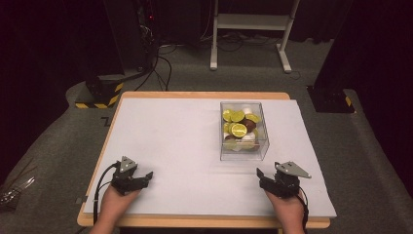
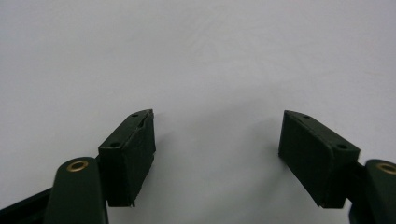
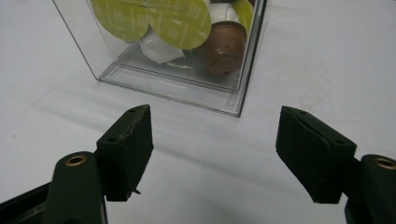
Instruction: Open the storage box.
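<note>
Clear, hard plastic is what you are dealing with: the box [image 1: 243,130] stands upright toward the far right part of the desk [image 1: 170,141], well in from the right edge, with its near corner turned toward your right gripper [image 3: 212,149]. Inside it lie coffee capsules [image 1: 238,127], lime-green foil lids among brown and white cups, piled loosely. Expect the walls to be stiff, smooth and slippery, so a pinch across the whole box looks too wide for the jaws; taking one wall near its top rim seems the safer hold, and whether a lid covers it cannot be told. The load should be light but it may shift if you tilt. Your right gripper stands near the front edge, just short of the box, jaws wide apart with nothing between them. Your left gripper [image 1: 130,179] rests near the front left corner, well apart from the box, jaws likewise wide and empty over bare surface. The desk carries a pale, matte sheet over a wooden top, flat and uncluttered. Beyond it lie grey carpet, trailing cables, a white frame's legs [image 1: 248,34] and a yellow-and-black striped block [image 1: 100,95] in a dark room.
</note>
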Demonstrator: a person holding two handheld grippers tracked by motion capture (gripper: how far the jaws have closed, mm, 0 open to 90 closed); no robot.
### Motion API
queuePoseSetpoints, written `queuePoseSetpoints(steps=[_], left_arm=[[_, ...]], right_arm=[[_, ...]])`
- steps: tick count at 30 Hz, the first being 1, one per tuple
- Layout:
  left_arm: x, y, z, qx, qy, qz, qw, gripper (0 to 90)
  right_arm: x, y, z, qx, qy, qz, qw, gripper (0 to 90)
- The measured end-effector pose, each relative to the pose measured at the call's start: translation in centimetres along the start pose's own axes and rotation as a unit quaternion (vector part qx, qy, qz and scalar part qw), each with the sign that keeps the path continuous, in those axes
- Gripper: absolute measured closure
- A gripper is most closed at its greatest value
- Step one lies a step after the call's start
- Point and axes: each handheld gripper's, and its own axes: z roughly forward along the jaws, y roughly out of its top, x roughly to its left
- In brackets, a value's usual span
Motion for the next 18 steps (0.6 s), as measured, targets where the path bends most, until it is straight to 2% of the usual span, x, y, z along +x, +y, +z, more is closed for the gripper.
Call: queuePoseSetpoints(steps=[4, 9, 12, 15, 16, 18], left_arm=[[-0.2, 0.0, 0.1, -0.008, 0.002, -0.009, 0.9999, 27.2], [-0.2, -0.1, 0.0, -0.008, 0.002, -0.01, 0.9999, 27.2], [-0.2, -0.1, 0.1, -0.008, 0.001, -0.01, 0.9999, 27.2], [-0.3, -0.1, 0.1, -0.012, 0.002, -0.015, 0.9998, 27.2], [-0.2, -0.1, 0.0, -0.006, 0.002, -0.008, 1.0, 27.2], [-0.2, -0.1, 0.1, -0.011, 0.002, -0.014, 0.9998, 27.2]], right_arm=[[0.5, 0.1, -0.1, -0.006, 0.004, 0.0, 1.0, 27.4], [1.0, 0.2, 0.0, -0.013, 0.01, -0.001, 0.9999, 27.3], [1.3, 0.3, 0.1, -0.015, 0.015, 0.007, 0.9998, 26.9], [1.6, 0.5, 0.4, -0.015, 0.017, 0.004, 0.9997, 25.8], [1.8, 0.5, 0.4, -0.015, 0.018, 0.002, 0.9997, 25.7], [2.0, 0.6, 0.5, -0.017, 0.019, -0.007, 0.9997, 25.1]])
